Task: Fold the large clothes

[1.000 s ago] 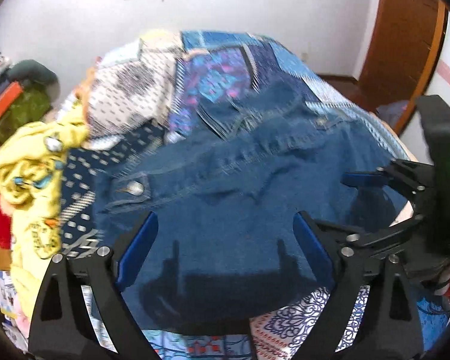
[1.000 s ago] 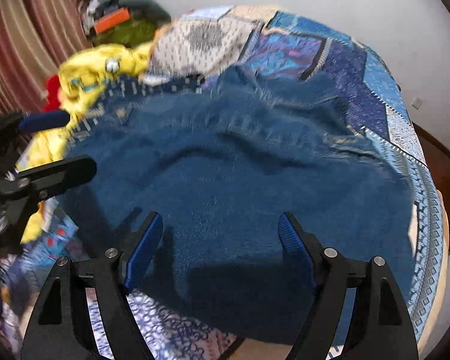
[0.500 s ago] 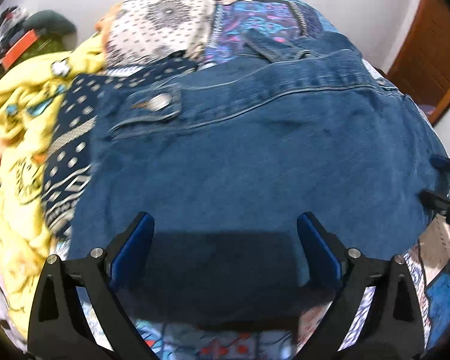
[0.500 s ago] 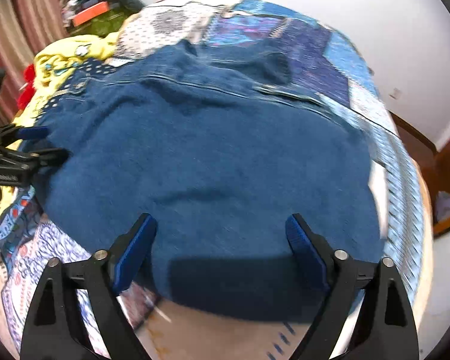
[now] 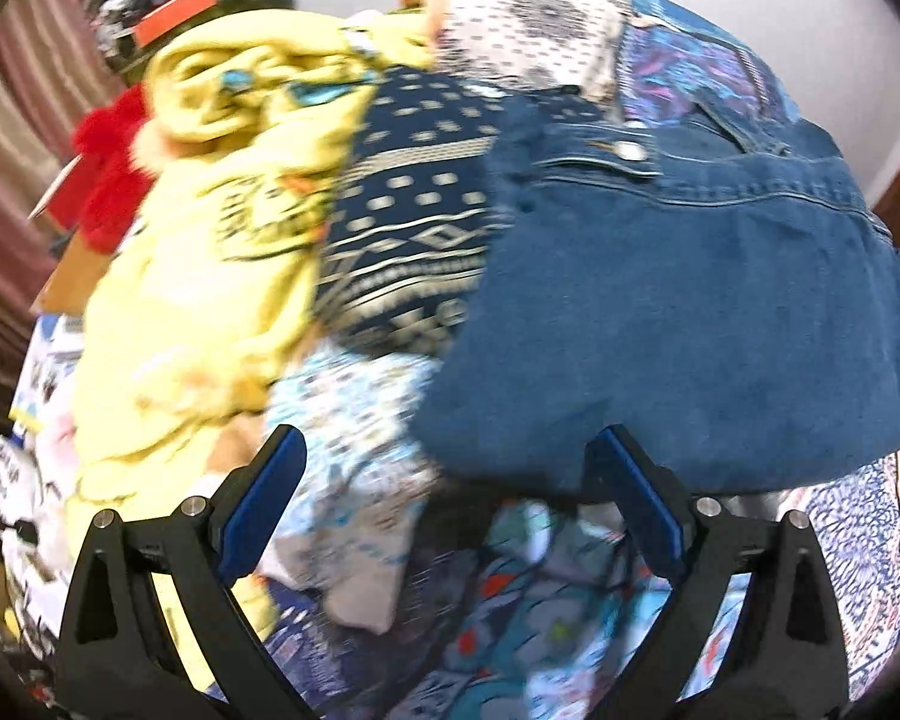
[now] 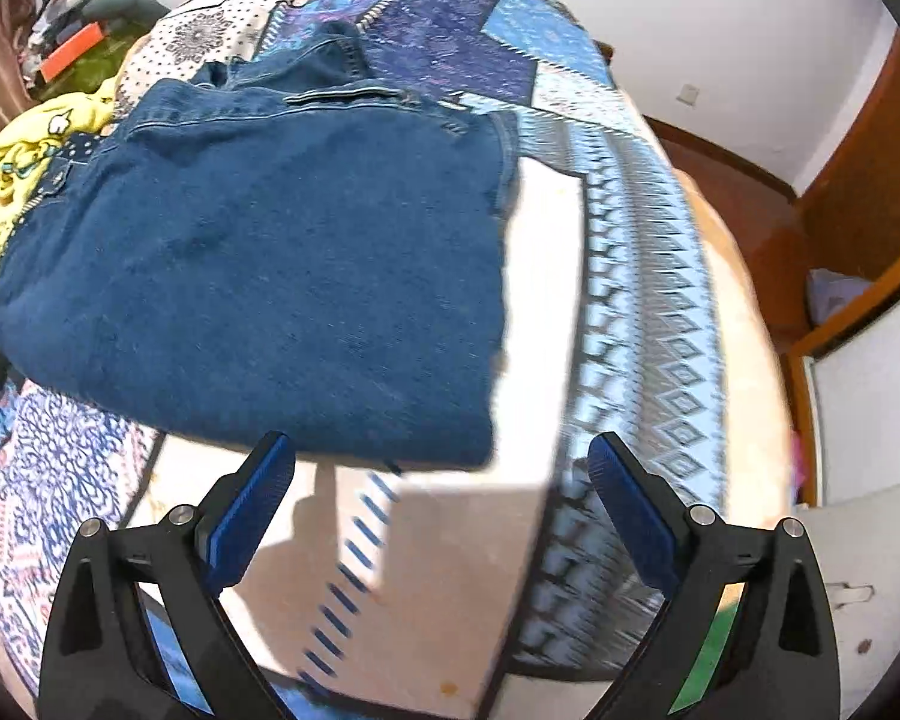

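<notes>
A folded blue denim garment (image 6: 270, 276) lies flat on the patchwork bedspread (image 6: 648, 312); it also shows in the left wrist view (image 5: 690, 312) at the right. My left gripper (image 5: 450, 498) is open and empty, above the bedspread beside the denim's near left corner. My right gripper (image 6: 441, 510) is open and empty, just off the denim's near right corner.
A yellow printed garment (image 5: 210, 252) and a navy patterned cloth (image 5: 414, 222) are piled left of the denim, with a red item (image 5: 108, 174) behind. The bed edge (image 6: 744, 324), brown floor and a wooden door (image 6: 870, 168) are at the right.
Both grippers have drawn back from above the denim, the left swinging left toward the pile, the right swinging right toward the bed edge. Both stayed open.
</notes>
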